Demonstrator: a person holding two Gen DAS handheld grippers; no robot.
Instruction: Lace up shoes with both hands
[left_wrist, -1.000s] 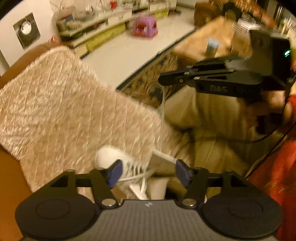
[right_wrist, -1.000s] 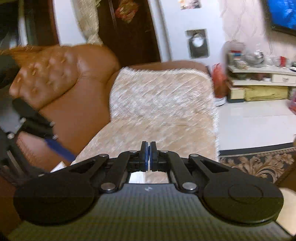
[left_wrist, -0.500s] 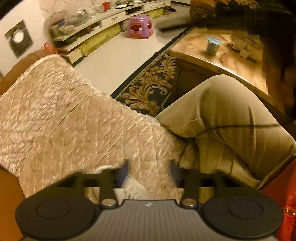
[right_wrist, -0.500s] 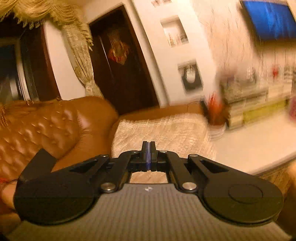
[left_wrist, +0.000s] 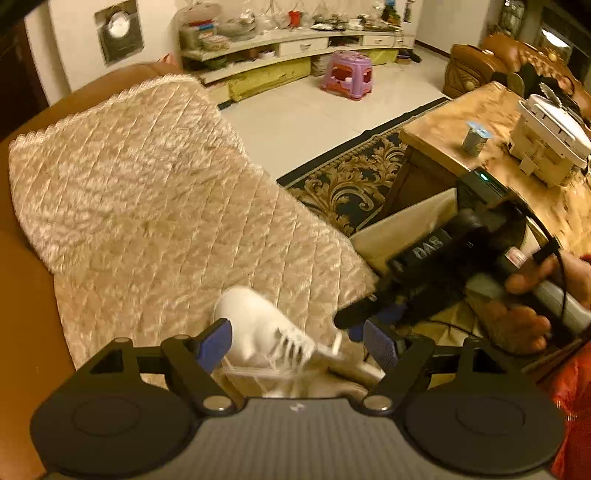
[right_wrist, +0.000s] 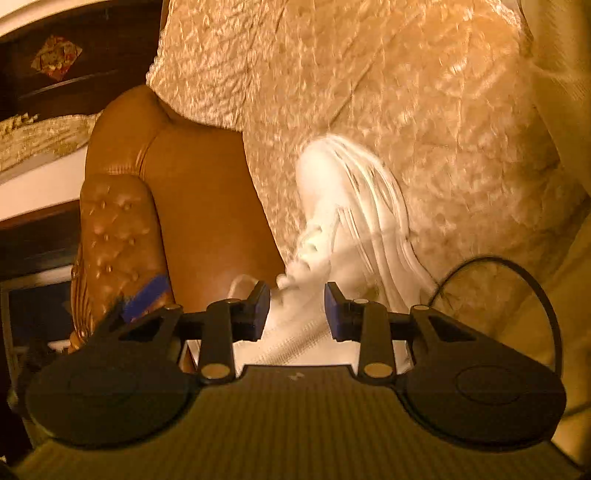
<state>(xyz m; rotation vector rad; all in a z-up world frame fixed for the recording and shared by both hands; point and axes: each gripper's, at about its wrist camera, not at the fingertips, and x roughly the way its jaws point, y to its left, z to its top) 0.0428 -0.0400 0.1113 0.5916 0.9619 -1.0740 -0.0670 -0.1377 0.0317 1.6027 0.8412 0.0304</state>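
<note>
A white shoe (left_wrist: 258, 325) lies on the quilted sofa cover (left_wrist: 155, 206), its white laces (left_wrist: 295, 347) blurred. My left gripper (left_wrist: 295, 343) hovers just above it. Its jaws are opening, with the laced part of the shoe showing in the gap and no pad pressing on it. My right gripper (left_wrist: 354, 321) comes in low from the right, held by a hand (left_wrist: 524, 306). In the right wrist view the shoe (right_wrist: 351, 221) is just ahead. The right gripper (right_wrist: 297, 306) is opening too, with laces (right_wrist: 314, 251) and tongue beyond the gap, untouched.
A brown leather sofa arm (right_wrist: 122, 236) rises beside the shoe. A leg in beige trousers (left_wrist: 406, 229) and a black cable (right_wrist: 539, 280) lie to the right. Beyond are a patterned rug (left_wrist: 351, 188), a wooden table (left_wrist: 480, 122) with a can (left_wrist: 474, 138), and a purple stool (left_wrist: 349, 74).
The right gripper, shut and held high with a lace hanging from it a second ago, has dropped beside the shoe, rolled over and opened. The left gripper's jaws stand a little wider.
</note>
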